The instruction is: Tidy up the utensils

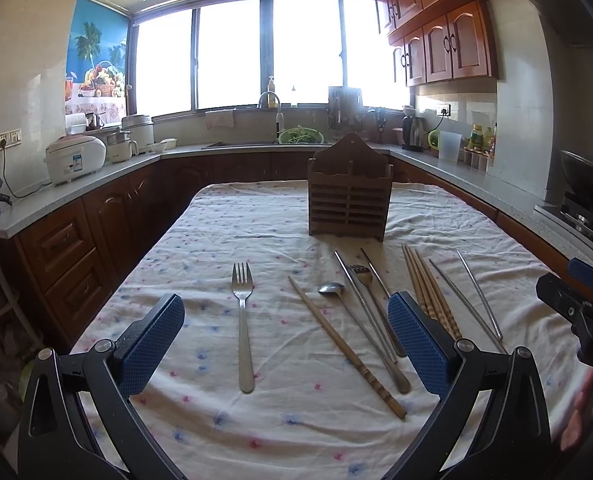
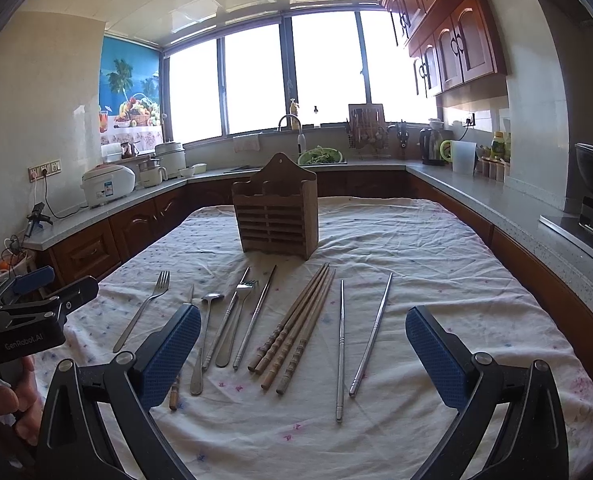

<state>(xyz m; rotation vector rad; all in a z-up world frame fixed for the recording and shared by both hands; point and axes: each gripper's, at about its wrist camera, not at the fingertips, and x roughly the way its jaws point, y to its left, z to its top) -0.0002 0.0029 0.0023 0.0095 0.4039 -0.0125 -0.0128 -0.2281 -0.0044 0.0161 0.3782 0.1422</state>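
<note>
Right wrist: utensils (image 2: 288,332) on cloth-covered table (image 2: 436,240), kitchen, perhaps sunlit.

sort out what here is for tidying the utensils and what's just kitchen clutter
For the job:
slatted wooden utensil holder
lone steel fork
steel spoon
wooden chopsticks
steel chopsticks

Just lying about:
white rice cooker
black electric kettle
bowl of greens
</note>
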